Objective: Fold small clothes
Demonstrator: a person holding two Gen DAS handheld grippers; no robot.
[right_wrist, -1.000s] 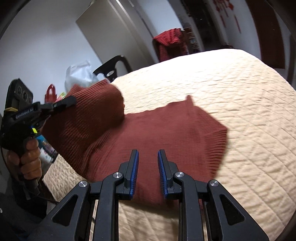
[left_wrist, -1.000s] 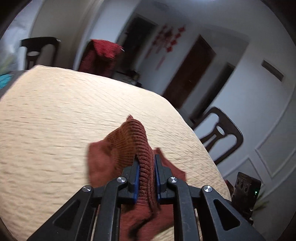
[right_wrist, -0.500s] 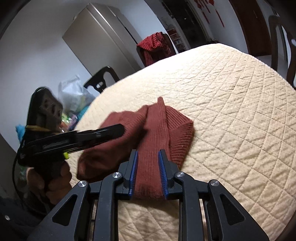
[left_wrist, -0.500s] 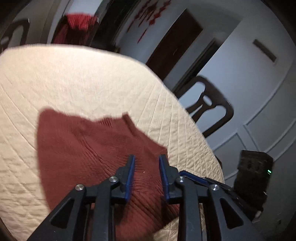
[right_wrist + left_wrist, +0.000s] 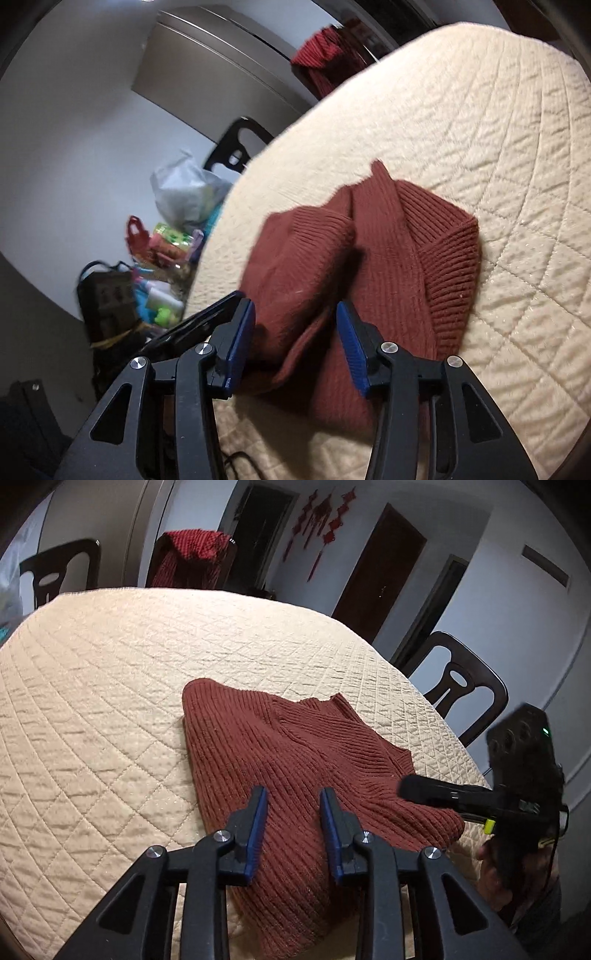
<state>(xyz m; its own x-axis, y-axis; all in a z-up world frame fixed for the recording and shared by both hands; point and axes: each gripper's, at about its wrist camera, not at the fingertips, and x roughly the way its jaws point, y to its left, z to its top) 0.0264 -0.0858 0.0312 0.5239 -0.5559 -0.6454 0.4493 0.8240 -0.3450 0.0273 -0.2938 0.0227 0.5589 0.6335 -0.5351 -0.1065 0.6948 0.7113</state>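
Beyond the left side of our right hand-held gripper (image 5: pixel 295 317), off the desk's (image 5: pixel 110 686) edge, a translucent plastic bag (image 5: pixel 184 192) bulges with contents we cannot make out; colourful packages (image 5: pixel 166 247) lie loose below it.

A second ago our left hand-held gripper (image 5: pixel 293 805) pinched a raised fold of the rust-red knitted sweater (image 5: pixel 295 760). That fold is now released and the sweater lies folded on the quilted cover, directly ahead of and beneath both grippers. The left jaws stand narrowly apart above the knit, their blue pads not pressing it. The right jaws, which half a second ago flanked a ridge of the knit, have just been opening and now stand wide, with the loose near edge of the sweater between them but ungripped.

From the left gripper, the sweater's long axis runs away toward the upper left; its ribbed hem (image 5: pixel 450 280) sits right of the right gripper's tips.
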